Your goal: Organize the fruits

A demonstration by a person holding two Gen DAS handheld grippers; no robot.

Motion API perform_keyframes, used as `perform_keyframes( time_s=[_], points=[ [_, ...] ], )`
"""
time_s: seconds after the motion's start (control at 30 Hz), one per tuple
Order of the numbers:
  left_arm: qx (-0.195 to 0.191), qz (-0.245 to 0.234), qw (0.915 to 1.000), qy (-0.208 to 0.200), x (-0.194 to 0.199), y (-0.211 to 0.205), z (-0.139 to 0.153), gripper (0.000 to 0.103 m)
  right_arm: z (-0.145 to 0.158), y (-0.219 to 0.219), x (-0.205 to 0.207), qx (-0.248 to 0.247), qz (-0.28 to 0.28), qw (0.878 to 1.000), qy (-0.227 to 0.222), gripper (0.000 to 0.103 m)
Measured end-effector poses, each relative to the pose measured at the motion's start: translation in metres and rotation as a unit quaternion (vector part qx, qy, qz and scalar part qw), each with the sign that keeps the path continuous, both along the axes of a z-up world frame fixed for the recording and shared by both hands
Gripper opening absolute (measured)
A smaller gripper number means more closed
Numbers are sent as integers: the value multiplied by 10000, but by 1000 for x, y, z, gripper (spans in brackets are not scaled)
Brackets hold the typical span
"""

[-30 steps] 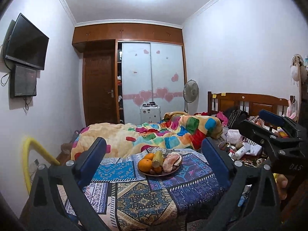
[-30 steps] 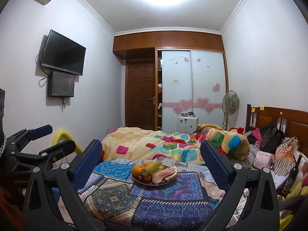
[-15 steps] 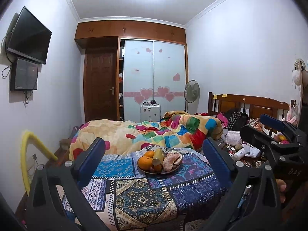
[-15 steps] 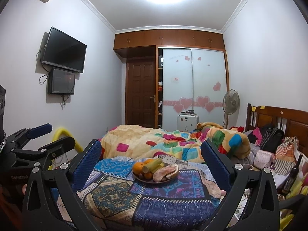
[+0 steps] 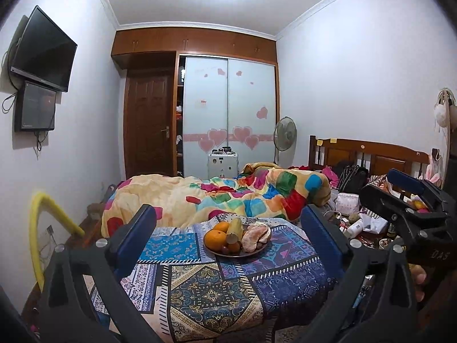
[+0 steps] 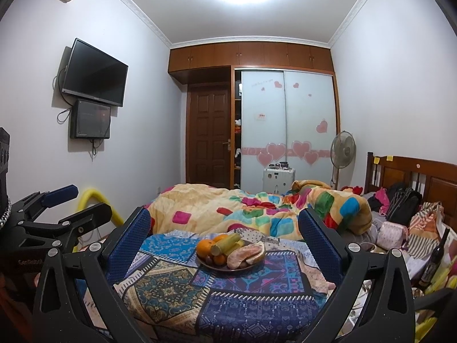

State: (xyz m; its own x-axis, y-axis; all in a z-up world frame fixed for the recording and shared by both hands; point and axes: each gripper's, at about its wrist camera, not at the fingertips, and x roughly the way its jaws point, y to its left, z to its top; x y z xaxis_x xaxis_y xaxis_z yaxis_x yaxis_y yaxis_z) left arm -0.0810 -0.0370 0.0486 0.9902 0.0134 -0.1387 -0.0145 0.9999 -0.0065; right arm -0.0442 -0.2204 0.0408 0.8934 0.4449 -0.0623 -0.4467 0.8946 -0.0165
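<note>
Fruit: a shallow brown round plate (image 5: 218,253) sits on the patchwork-patterned blue cloth (image 5: 211,294), at about 12 o'clock from both grippers and well ahead of them. On it are a round orange (image 5: 214,239) at the plate's 9 o'clock, a yellow-green stalk-like piece (image 5: 235,226) across the middle, and peeled pinkish pomelo segments (image 5: 255,235) toward 3 o'clock.
Hidden items: small dark fruits lie under the pile; I cannot tell what kind.
Left gripper (image 5: 228,241): blue-padded jaws spread wide, holding nothing, touching nothing.
Right gripper (image 6: 224,245): likewise spread wide and empty, clear of the cloth.
Risk, pile: the fruit is heaped and leaning together, so lifting one piece would likely roll its neighbours off the low rim.
Risk, grip: the pomelo flesh looks soft and could tear under a firm squeeze; the orange could slip from flat pads.
Risk, base: the cloth seems to lie over soft bedding, so a downward push may tip the plate.
Risk, crowding: both grippers face one small plate and could collide.
</note>
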Motion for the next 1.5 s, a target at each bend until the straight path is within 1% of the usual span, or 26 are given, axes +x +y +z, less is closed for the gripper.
perform_keyframes(
  time_s=[0.73,1.2,1.5],
  points=[
    [-15,-56,10000,33,1,-4,-1,102,-2,1,-1,48,11,10000,15,103],
    [-58,-149,9998,120,5,-4,2,102,2,2,-2,54,10,10000,-33,103],
    [-16,-160,9998,126,5,-6,0,102,4,3,0,63,9,10000,12,103]
  ],
)
